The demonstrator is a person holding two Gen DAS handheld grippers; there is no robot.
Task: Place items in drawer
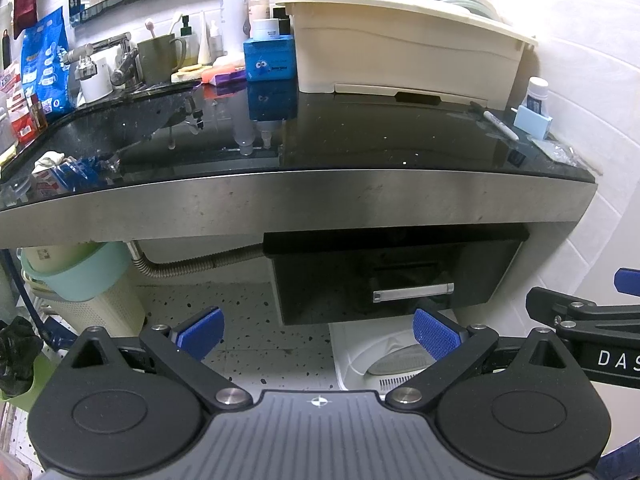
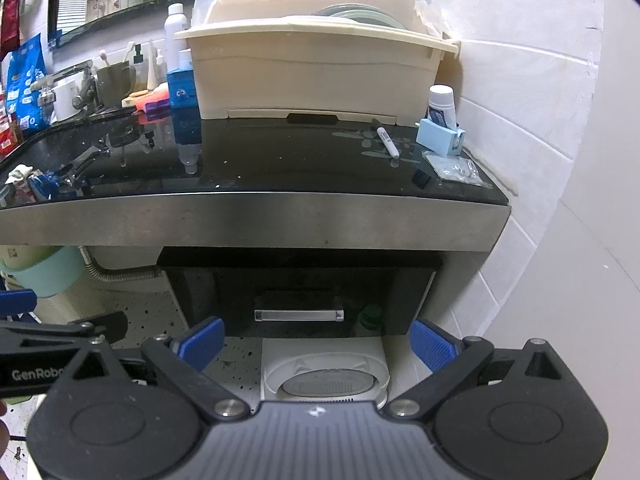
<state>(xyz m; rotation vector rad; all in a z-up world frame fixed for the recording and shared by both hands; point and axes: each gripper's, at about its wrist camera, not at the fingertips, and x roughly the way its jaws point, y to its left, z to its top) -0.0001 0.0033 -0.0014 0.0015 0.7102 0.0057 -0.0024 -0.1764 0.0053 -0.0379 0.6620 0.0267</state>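
A black drawer (image 1: 384, 280) with a silver handle (image 1: 414, 292) hangs shut under the black countertop (image 1: 360, 140); it also shows in the right wrist view (image 2: 296, 292), handle (image 2: 299, 315). On the counter's right end lie a white marker (image 2: 387, 142), a light blue box (image 2: 438, 136), a small white bottle (image 2: 440, 106) and a clear plastic bag (image 2: 454, 170). My left gripper (image 1: 318, 330) is open and empty, below and in front of the drawer. My right gripper (image 2: 316, 340) is open and empty, in front of the drawer handle.
A cream dish rack (image 2: 316, 68) stands at the counter's back. A blue box (image 1: 270, 58), bottles, a cup and a tap (image 1: 104, 54) crowd the left. A white appliance (image 2: 324, 372) sits on the floor under the drawer. A green basin (image 1: 76, 268) hangs lower left. Tiled wall on the right.
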